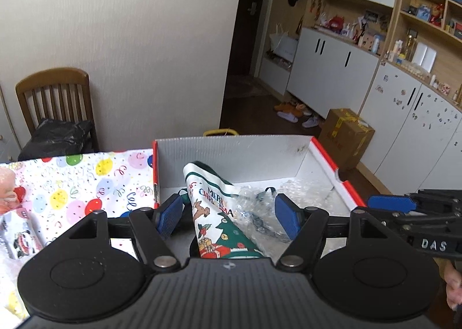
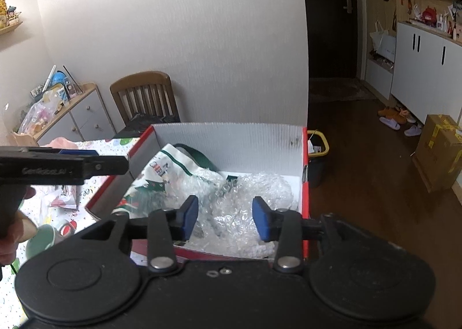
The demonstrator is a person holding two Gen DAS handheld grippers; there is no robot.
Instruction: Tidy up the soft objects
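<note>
A white box with red edges (image 1: 329, 161) stands on the table; it also shows in the right wrist view (image 2: 231, 138). Inside lie a Christmas-print cloth bag (image 1: 213, 213) with green trim and clear bubble wrap (image 1: 260, 207). In the right wrist view the bag (image 2: 156, 176) is at the box's left and the bubble wrap (image 2: 251, 207) at its right. My left gripper (image 1: 228, 213) is open over the box, its pads either side of the bag, not touching it. My right gripper (image 2: 225, 216) is open above the bubble wrap, empty.
A balloon-print tablecloth (image 1: 86, 184) covers the table left of the box, with small soft items (image 1: 17, 213) on it. A wooden chair (image 1: 57, 104) stands behind. A bin (image 2: 317, 150) and a cardboard box (image 2: 439, 150) sit on the floor at the right.
</note>
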